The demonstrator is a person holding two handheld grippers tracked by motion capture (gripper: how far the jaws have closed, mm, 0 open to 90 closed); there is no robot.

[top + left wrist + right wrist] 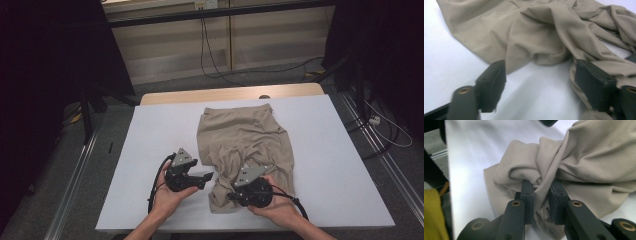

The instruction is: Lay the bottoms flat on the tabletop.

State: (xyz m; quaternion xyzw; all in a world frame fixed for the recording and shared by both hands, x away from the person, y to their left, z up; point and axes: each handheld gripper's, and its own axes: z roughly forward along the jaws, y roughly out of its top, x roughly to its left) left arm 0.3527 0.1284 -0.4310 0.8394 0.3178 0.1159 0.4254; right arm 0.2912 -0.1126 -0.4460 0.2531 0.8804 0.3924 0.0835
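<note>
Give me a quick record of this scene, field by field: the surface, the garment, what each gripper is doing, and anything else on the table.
surface: white table, wooden strip along its far edge
garment: beige cloth, crumpled, lying mid-table, near end bunched
left gripper: jaws wide open, holding nothing, at the cloth's near left edge over bare table
right gripper: jaws closed on a gathered fold of the cloth at its near end
hands: left hand and right hand each hold a gripper
other items on table: none that I can see
</note>
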